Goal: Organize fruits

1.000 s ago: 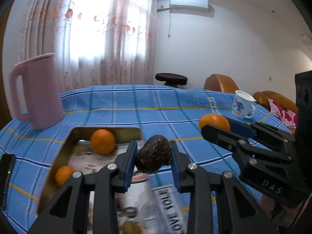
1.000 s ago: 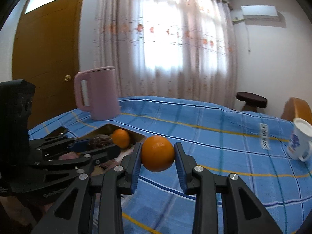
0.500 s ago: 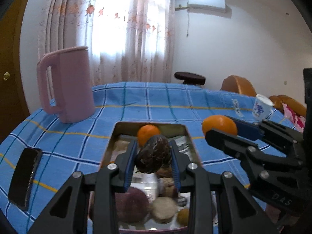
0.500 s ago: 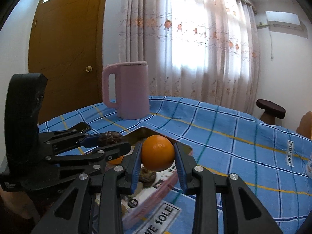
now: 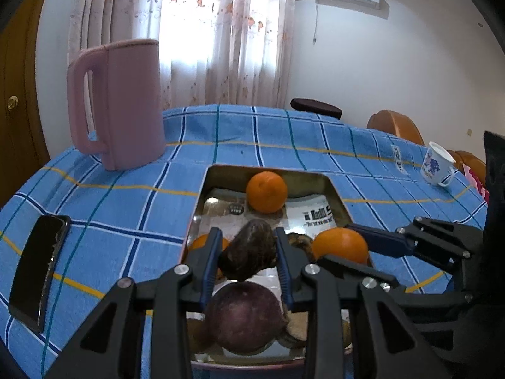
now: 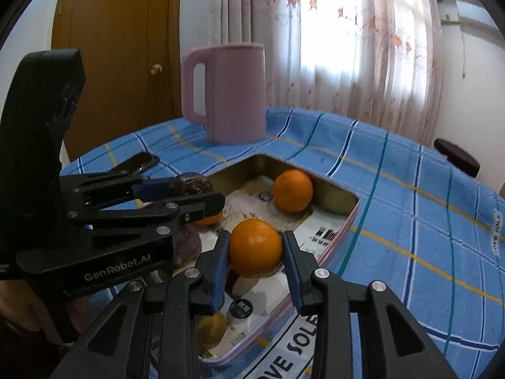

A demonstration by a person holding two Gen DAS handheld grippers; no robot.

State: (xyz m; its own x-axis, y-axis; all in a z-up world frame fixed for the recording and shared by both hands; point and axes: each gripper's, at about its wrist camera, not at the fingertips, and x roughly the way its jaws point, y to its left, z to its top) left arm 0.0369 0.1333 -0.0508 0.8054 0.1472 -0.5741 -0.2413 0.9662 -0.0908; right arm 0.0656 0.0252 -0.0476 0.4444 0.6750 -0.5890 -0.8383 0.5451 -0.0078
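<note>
Since a second ago we have carried both fruits from over the blue tablecloth to above the tray [image 5: 337,195]. Our left hand-held gripper [image 5: 247,254] is clenched on a dark wrinkled fruit [image 5: 249,254], hanging over a purple fruit [image 5: 244,315] in the tray. Our right hand-held gripper [image 6: 255,252] is clenched on an orange [image 6: 255,248] above the tray's near corner. A second orange [image 5: 266,191] sits at the tray's far end on the table [image 5: 126,195], near a pink jug [image 5: 123,101].
</note>
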